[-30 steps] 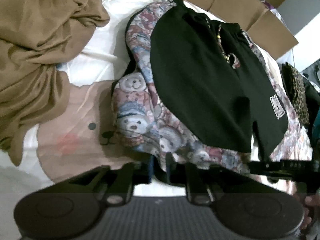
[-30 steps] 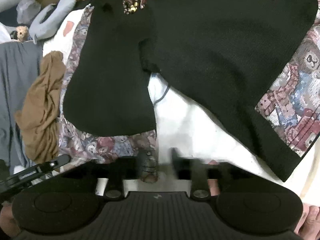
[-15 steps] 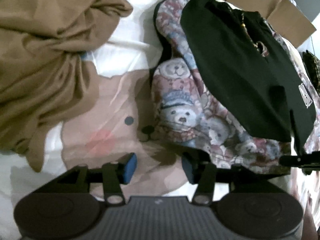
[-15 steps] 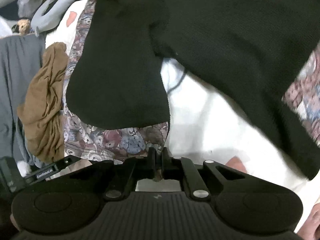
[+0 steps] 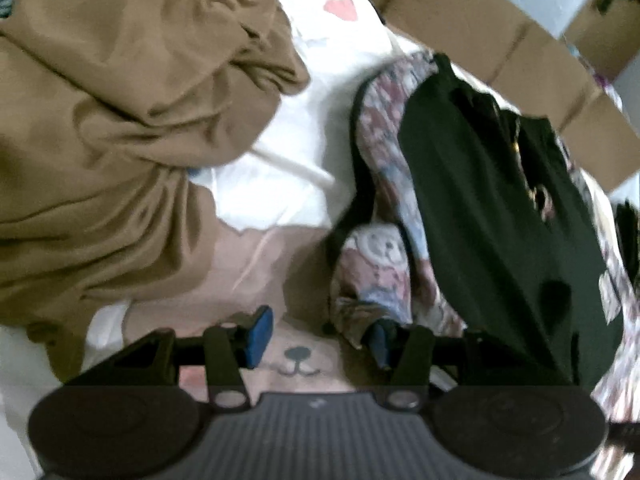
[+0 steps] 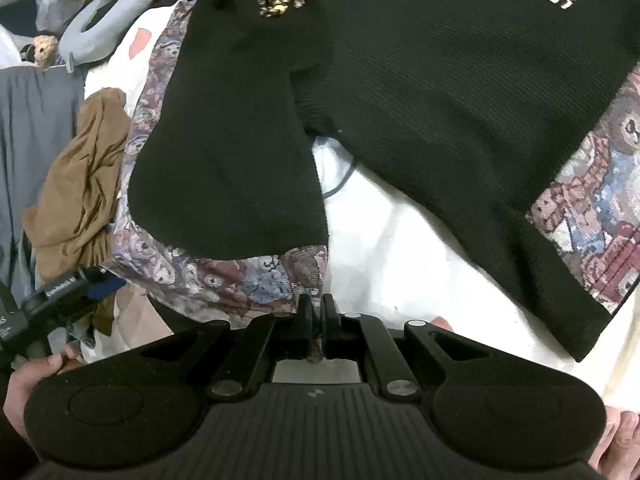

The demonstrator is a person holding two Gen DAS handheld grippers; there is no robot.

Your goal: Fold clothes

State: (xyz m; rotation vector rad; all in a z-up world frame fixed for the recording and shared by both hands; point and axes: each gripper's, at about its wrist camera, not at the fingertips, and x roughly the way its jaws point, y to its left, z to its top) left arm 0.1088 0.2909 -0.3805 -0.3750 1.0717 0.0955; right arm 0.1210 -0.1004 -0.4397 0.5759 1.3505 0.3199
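Black shorts with teddy-bear tapestry panels (image 5: 480,208) lie spread on the bed; they also show in the right wrist view (image 6: 440,80). My left gripper (image 5: 316,340) is open, its blue-padded fingers (image 5: 256,336) wide apart over the bear-print sheet, the right finger touching the tapestry hem. My right gripper (image 6: 316,320) is shut on the hem of the left leg's tapestry panel (image 6: 256,276). The left gripper shows at the left edge of the right wrist view (image 6: 60,296).
A crumpled brown garment (image 5: 120,120) lies left of the shorts. Cardboard boxes (image 5: 520,48) stand behind the bed. Grey fabric (image 6: 28,128) and soft toys (image 6: 100,20) sit at the far left. The white bear-print sheet (image 6: 400,248) covers the bed.
My left gripper has let go of the tapestry hem, opened wide and shifted left. My right gripper has closed on the hem of the shorts' leg.
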